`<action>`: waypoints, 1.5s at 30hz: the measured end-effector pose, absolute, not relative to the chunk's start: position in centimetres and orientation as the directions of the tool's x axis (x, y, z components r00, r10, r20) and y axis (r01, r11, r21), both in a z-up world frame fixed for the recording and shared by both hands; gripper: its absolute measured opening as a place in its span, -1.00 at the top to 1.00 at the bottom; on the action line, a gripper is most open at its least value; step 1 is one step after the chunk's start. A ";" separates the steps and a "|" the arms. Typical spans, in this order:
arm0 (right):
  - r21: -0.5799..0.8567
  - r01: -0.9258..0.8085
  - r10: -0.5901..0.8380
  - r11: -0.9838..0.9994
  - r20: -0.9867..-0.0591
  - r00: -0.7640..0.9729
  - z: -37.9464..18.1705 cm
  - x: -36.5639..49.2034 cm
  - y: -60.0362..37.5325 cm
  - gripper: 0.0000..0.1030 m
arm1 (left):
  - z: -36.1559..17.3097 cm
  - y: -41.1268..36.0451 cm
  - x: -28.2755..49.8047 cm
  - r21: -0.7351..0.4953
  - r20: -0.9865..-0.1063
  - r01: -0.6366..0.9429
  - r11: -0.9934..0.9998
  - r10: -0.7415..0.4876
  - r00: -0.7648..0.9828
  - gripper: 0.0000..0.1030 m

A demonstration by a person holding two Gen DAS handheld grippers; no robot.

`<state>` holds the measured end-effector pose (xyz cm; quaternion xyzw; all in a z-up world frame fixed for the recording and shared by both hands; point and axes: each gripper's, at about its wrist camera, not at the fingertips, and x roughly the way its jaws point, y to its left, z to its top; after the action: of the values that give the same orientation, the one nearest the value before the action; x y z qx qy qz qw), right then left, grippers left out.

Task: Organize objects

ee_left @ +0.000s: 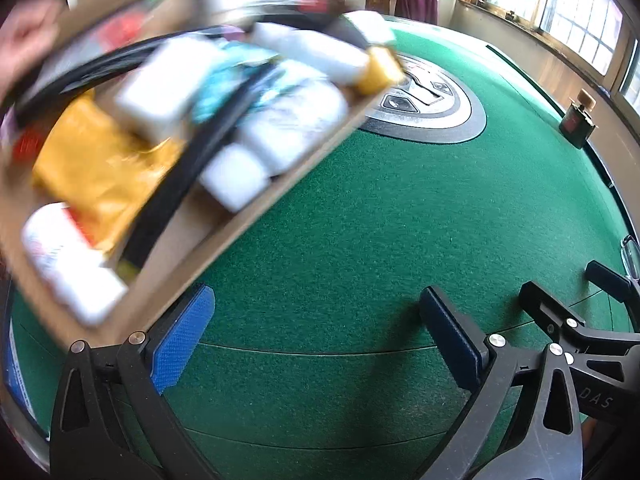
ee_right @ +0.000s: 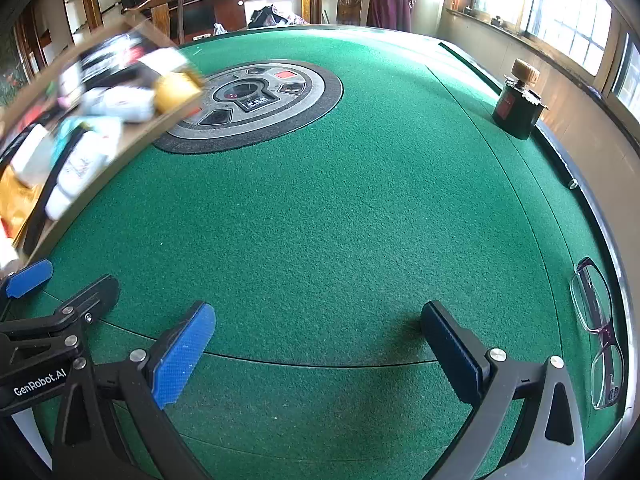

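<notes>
A blurred, tilted cardboard box (ee_left: 240, 216) of jumbled items above green felt table (ee_left: 360, 240).

The cardboard box (ee_left: 224, 236) is smeared with blur in both views, and the left edge cuts it off. The things inside are too fuzzy to name: white bottle shapes (ee_left: 236, 176), a yellow packet (ee_left: 100, 168), a black strap (ee_left: 176, 184). A hand (ee_left: 24, 44) at the box's far corner is only a pink blur, so its grip cannot be told. The eyeglasses (ee_right: 598, 332) are nearly cut off in the left view. The box hides part of the round panel (ee_right: 256, 100) on the tabletop (ee_right: 320, 220).
</notes>
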<state>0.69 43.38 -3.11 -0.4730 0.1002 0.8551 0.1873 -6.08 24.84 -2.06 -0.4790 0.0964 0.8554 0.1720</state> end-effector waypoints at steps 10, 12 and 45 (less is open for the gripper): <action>-0.006 -0.415 0.226 -0.910 -0.846 -0.483 -3.1 0.7 43.4 -1.00 | -2.2 24.7 -6.2 0.000 -0.853 -0.388 -0.922 0.203 -0.482 -0.99; -0.005 -0.415 0.225 -0.910 -0.846 -0.483 -3.1 0.7 43.4 -1.00 | -2.2 24.7 -6.1 0.000 -0.853 -0.388 -0.922 0.203 -0.481 -1.00; -0.005 -0.410 0.222 -0.912 -0.846 -0.484 -3.0 0.7 43.4 -1.00 | -3.3 25.0 -5.9 0.000 -0.854 -0.388 -0.922 0.202 -0.480 -1.00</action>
<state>0.66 43.37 -3.05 -0.4731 0.0992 0.8557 0.1848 -5.92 24.97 -3.26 -0.4801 0.0969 0.8546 0.1725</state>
